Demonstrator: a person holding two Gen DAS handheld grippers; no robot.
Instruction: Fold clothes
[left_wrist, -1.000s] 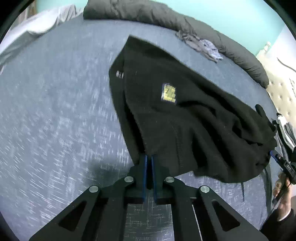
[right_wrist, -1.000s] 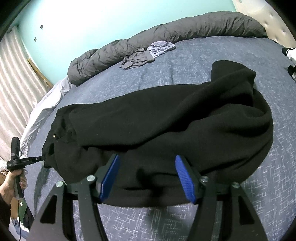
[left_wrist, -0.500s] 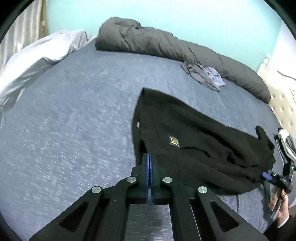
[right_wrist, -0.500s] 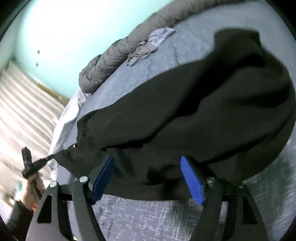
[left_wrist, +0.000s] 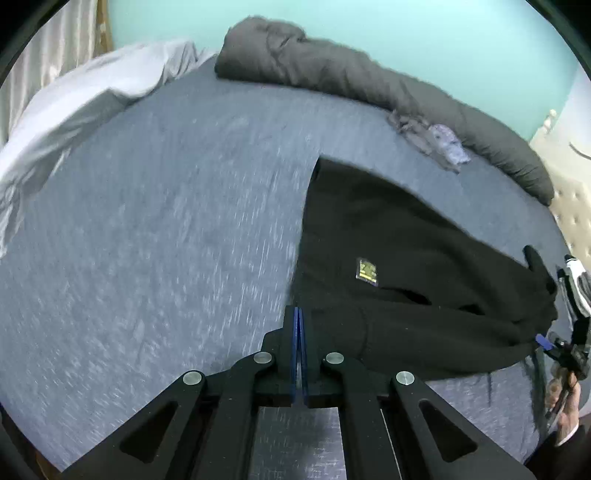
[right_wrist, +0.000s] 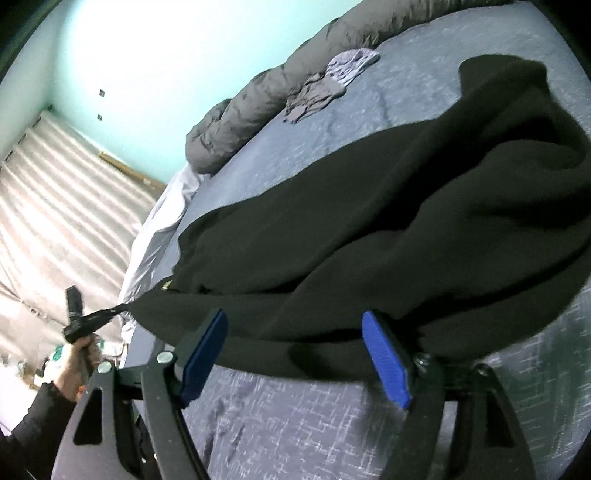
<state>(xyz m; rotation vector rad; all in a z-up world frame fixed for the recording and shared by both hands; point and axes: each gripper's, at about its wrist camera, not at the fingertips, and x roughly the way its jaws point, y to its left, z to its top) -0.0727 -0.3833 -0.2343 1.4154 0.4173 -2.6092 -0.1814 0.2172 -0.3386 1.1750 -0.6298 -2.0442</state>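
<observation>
A black garment (left_wrist: 406, 288), thick and fleecy with a small yellow label, lies bunched across the lower right of the blue-grey bed (left_wrist: 166, 240). The step in hand looks like spreading it flat before a first fold. The left gripper (left_wrist: 298, 332), at bottom centre, is pinched together; from the right wrist view it seems to pull a corner taut at lower left. The right gripper (right_wrist: 295, 354) stands wide apart, the hem just beyond its blue pads, nothing pressed. Next it probably needs to close on that near hem.
</observation>
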